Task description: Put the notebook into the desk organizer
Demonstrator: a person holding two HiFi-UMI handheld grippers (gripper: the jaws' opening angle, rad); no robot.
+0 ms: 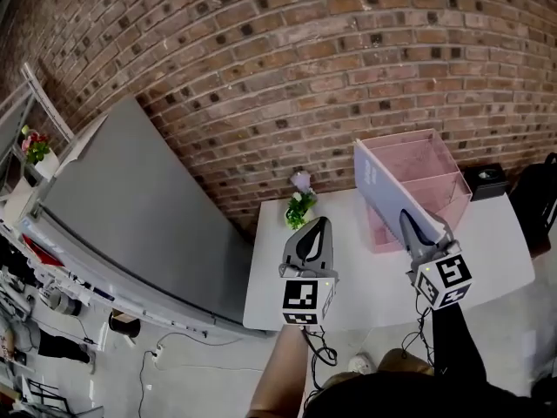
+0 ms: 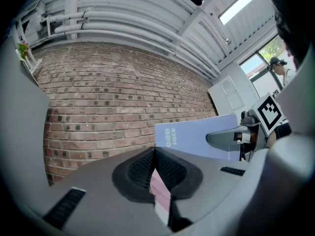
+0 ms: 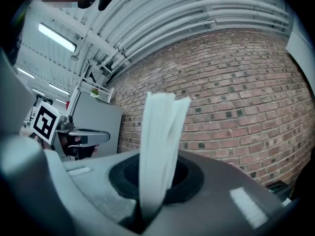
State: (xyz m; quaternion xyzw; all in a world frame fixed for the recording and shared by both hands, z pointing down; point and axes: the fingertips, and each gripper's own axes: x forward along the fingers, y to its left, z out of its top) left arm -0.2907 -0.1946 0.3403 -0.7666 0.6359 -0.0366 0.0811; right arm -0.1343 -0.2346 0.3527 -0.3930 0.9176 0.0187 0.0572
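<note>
Right claw (image 3: 153,183) tight on notebook (image 3: 161,132) edge

Notebook (image 2: 197,136) cover reads "OOD LUCK" in pale print (1st letter not legible).

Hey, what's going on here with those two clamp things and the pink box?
A person holds a gripper in each hand above a white table. The right gripper is clamped on a pale blue notebook, held upright on edge at the left side of the pink desk organizer. It has not yet been let go. The left gripper is shut with nothing in it, near a small potted flower.
</note>
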